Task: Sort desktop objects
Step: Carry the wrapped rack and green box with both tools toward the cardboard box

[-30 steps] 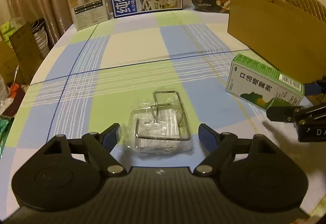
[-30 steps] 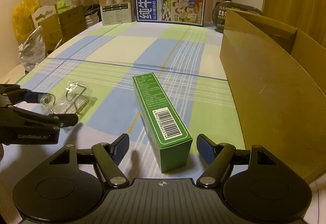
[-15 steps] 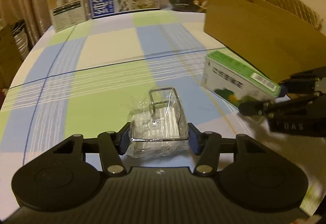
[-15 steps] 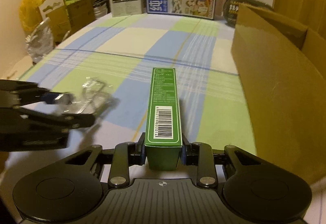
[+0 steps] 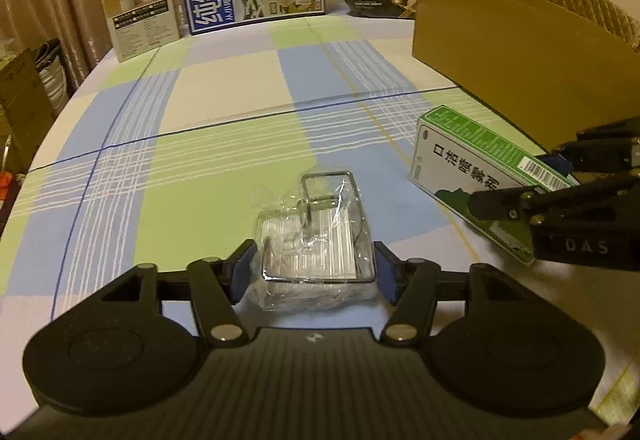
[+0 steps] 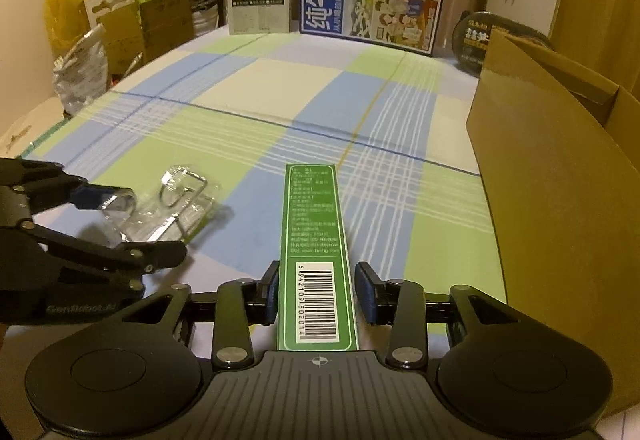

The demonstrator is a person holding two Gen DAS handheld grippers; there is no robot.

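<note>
The left gripper (image 5: pixel 314 270) has just been opening, its blue pads flanking the plastic-wrapped wire rack (image 5: pixel 318 244) on the checked tablecloth (image 5: pixel 224 88). The right gripper (image 6: pixel 316 298) has likewise just eased apart, a gap showing beside the green box (image 6: pixel 314 240) between its pads. The cardboard box (image 6: pixel 552 176) stands just right.

A checked tablecloth (image 5: pixel 224 92) covers the table, bearing 1 wrapped wire rack (image 5: pixel 316 240), 1 green carton (image 6: pixel 314 240), a cardboard box (image 5: pixel 512 52) and 3 propped packages at the back.
</note>
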